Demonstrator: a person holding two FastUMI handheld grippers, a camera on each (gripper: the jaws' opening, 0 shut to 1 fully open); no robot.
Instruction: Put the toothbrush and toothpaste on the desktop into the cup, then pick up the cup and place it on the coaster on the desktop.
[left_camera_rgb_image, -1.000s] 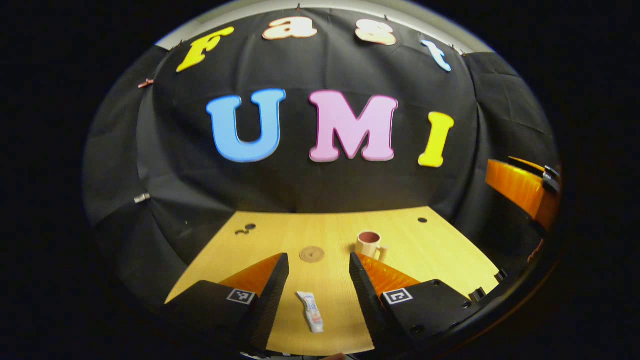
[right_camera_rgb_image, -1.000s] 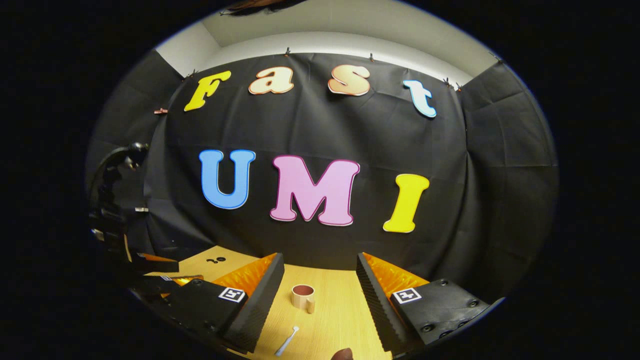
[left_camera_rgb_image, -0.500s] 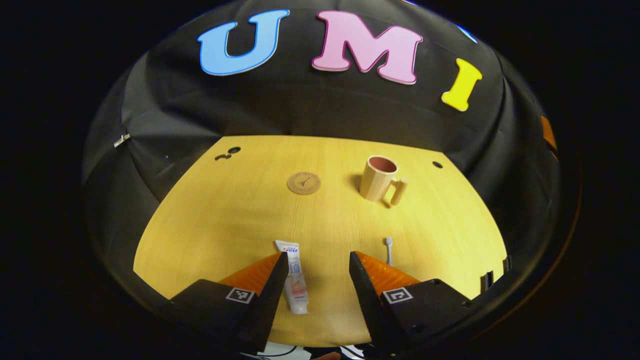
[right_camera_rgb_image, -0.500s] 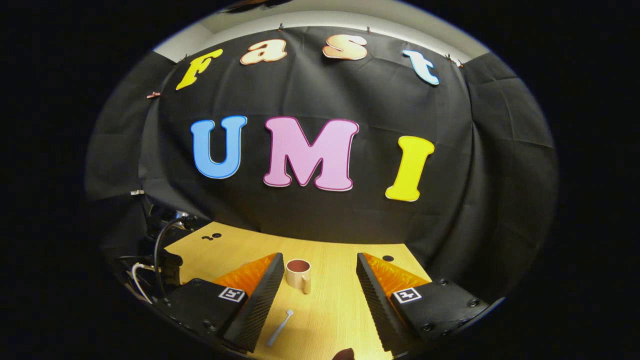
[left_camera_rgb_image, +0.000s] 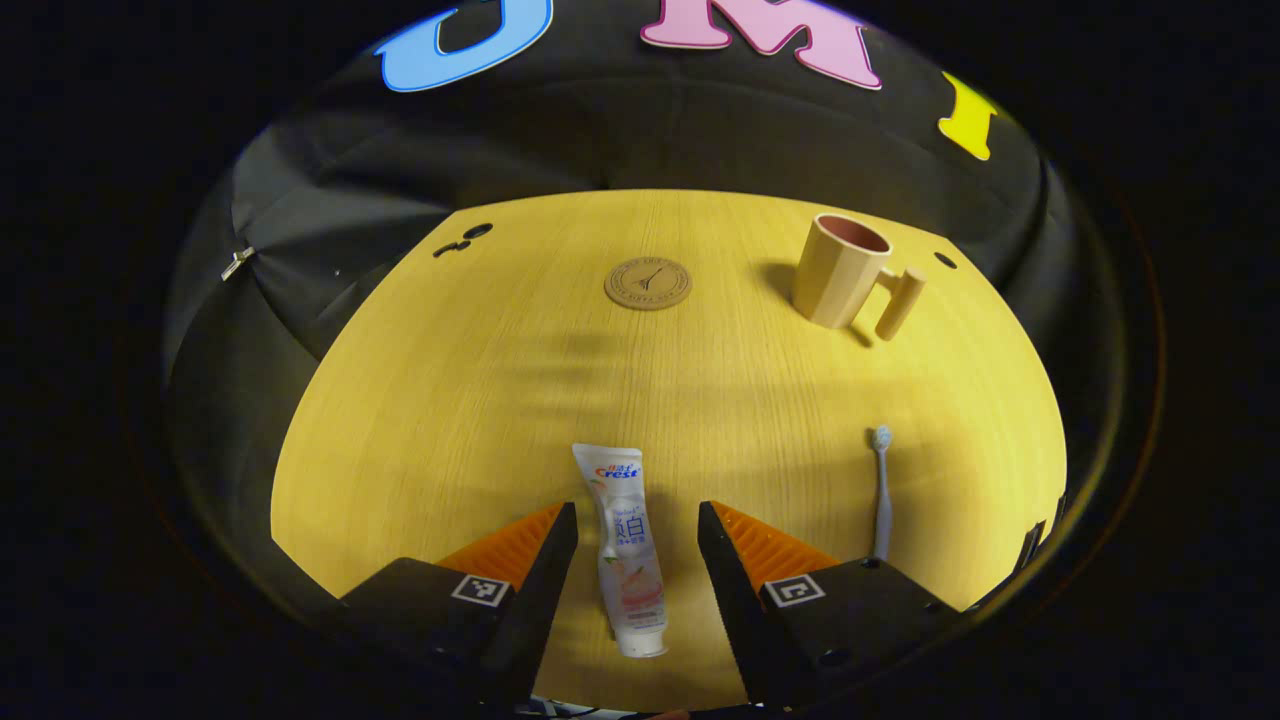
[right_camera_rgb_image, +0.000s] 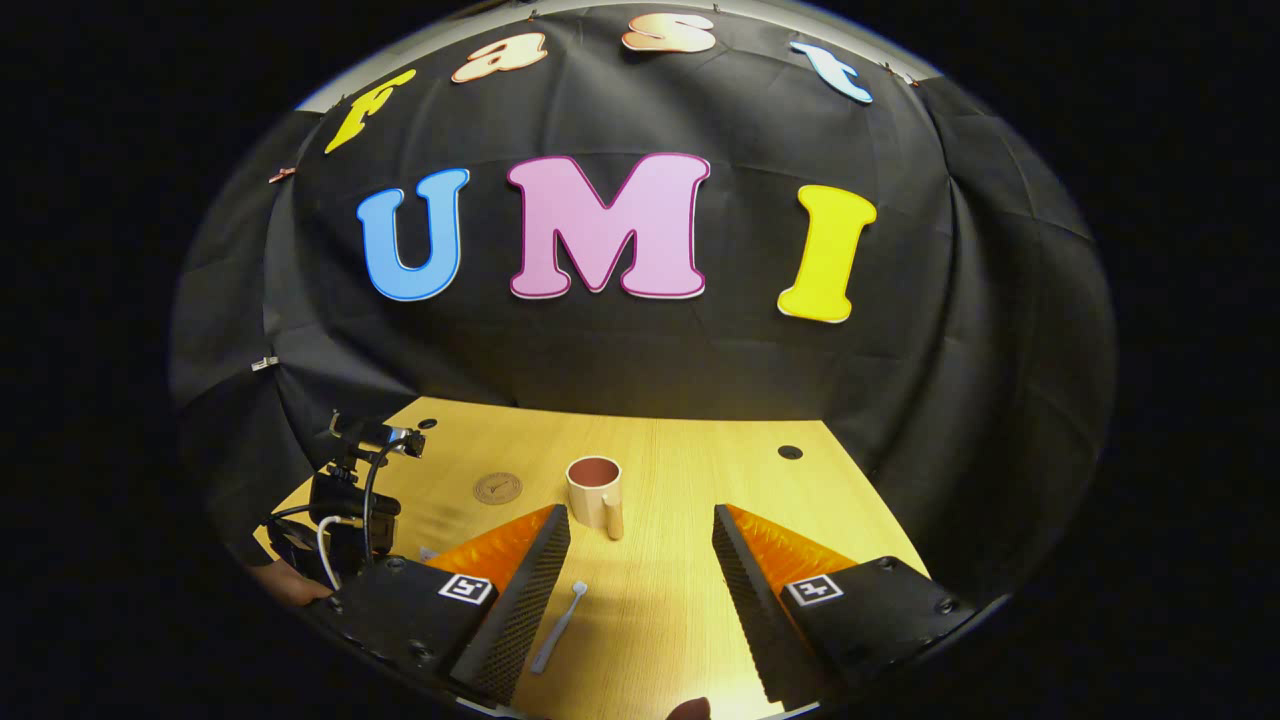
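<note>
White soft plastic toothpaste tube (left_camera_rgb_image: 626, 545) flat on yellow wooden tabletop (left_camera_rgb_image: 480, 400), between wide-open left gripper (left_camera_rgb_image: 636, 535) fingers, not yet pinched. Probably light, squashy: best gripped mid-body. Slim pale toothbrush (right_camera_rgb_image: 560, 625) near, between wide-open right gripper (right_camera_rgb_image: 640, 540). Beige faceted cup (left_camera_rgb_image: 840, 270) far right, round cork coaster (left_camera_rgb_image: 648, 283) far centre; nothing blocking.

A light wooden desktop (left_camera_rgb_image: 480, 400) with visible grain is bordered by a black cloth wall (right_camera_rgb_image: 900, 380) hanging behind and to both sides. Small dark round holes (left_camera_rgb_image: 477, 231) sit in the desktop's far left corner, and another hole (right_camera_rgb_image: 790, 452) lies near its far right edge.
</note>
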